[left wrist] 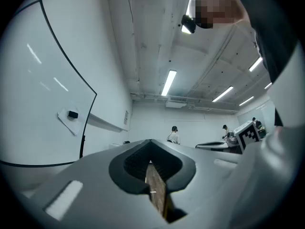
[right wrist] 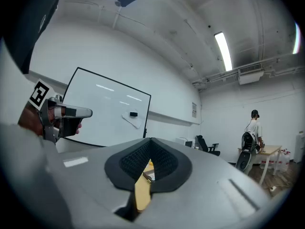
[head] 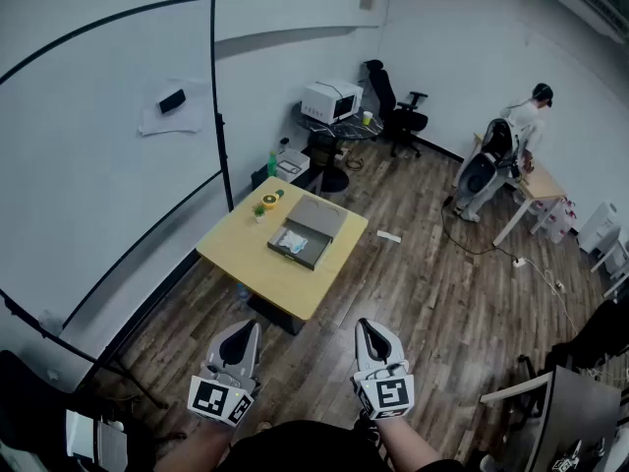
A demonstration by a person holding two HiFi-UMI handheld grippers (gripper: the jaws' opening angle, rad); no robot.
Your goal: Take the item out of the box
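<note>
- Left claw [head: 240, 340] and right claw [head: 372, 336] sit closest, both shut tight, holding nothing.
- Box [head: 324, 218] lies on the desk [head: 246, 259] far ahead of them, item [head: 293, 242] inside.
- Step close first, then open 1 claw wide over it.

A whiteboard [head: 108, 136] is standing by the white wall [head: 295, 8] on wood-plank flooring [head: 423, 293]. Strip lights [left wrist: 168, 82] are glowing overhead. A black office chair [head: 395, 104] is sitting in the corner.

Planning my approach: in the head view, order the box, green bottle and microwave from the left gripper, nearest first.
1. box, on the yellow table ahead.
2. green bottle, beyond the table, by the whiteboard.
3. microwave, farthest back.
</note>
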